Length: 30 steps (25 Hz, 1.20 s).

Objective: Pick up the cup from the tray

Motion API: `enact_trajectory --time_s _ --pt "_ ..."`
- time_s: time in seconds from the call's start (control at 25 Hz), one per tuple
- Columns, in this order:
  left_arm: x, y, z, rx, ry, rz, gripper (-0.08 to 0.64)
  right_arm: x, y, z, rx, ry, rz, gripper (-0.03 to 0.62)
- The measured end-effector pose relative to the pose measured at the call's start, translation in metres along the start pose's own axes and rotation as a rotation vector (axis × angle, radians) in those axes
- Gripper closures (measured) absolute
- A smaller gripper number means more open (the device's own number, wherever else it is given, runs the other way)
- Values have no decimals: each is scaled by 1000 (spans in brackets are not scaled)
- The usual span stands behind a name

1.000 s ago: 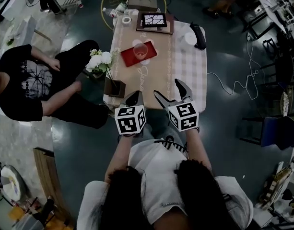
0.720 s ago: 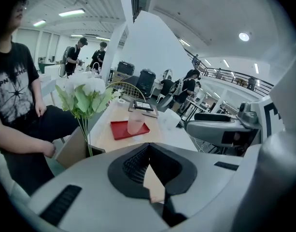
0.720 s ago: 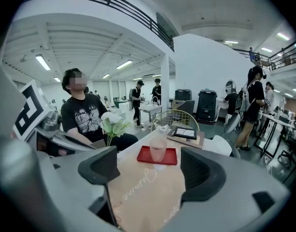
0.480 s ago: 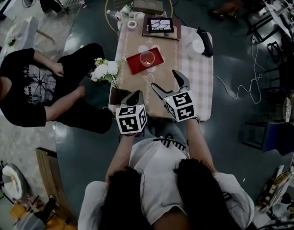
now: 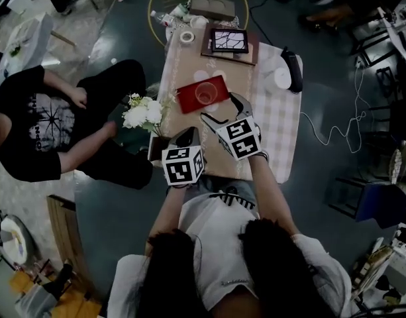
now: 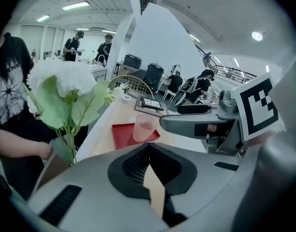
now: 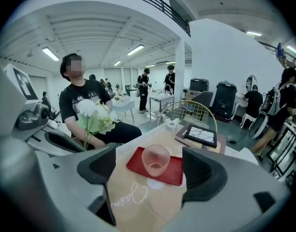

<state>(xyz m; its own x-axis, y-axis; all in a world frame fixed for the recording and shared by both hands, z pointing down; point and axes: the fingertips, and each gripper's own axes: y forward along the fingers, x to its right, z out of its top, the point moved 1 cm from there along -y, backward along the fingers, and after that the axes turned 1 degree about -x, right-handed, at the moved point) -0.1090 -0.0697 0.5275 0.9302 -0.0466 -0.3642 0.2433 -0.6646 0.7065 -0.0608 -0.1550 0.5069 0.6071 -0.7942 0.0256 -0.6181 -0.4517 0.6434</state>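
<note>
In the head view, the cup (image 5: 206,93) stands upright on the red tray (image 5: 188,101) in the upper middle of the frame, on the long table (image 5: 269,121). My right gripper (image 5: 219,106) sits just below the tray with its jaws spread wide and pointed at the cup, close but touching nothing. My left gripper (image 5: 187,135) hangs lower, near the table's bottom edge, beside the white flowers (image 5: 144,111). In the left gripper view, the left gripper (image 6: 148,151) has its jaws drawn almost together, with only a sliver of tabletop showing between them, and it grips nothing. The cup (image 6: 144,127) and tray (image 6: 121,133) lie at mid-frame beyond it. In the right gripper view, the right gripper (image 7: 155,170) is wide open and empty. The cup (image 7: 156,160) is centred in the gap but lies ahead of the tips, resting on the tray (image 7: 176,170). I judge the pickup has not yet begun: the approach and line-up look done, while the reach forward, the squeeze and the lift remain. I count one cup, one tray, one bunch of flowers and two grippers.
</note>
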Motion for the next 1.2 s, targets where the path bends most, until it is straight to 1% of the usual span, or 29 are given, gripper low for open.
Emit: enact_trajectory --time_s 0.2,0.36,0.48,0.68,0.84,1.12,1.2 --pt "-4 18 5 -28 -14 16 555 8 32 -1 -67 -25 37 181" --pt "-9 28 1 -61 -34 30 555 10 57 -2 -127 -90 78 176" --pt "-15 34 -2 -79 -55 42 555 9 74 -5 -179 -109 111 173" --pt "-18 43 -6 -101 -88 47 555 13 98 -13 -259 -163 131 172" --pt "-18 46 -12 -116 -103 47 555 9 114 -22 -317 -138 156 173" --pt "-17 50 -19 -139 -107 43 555 12 127 -31 -370 -149 138 174" --pt "-18 50 -19 -139 -110 47 555 14 128 -32 -376 -139 132 176"
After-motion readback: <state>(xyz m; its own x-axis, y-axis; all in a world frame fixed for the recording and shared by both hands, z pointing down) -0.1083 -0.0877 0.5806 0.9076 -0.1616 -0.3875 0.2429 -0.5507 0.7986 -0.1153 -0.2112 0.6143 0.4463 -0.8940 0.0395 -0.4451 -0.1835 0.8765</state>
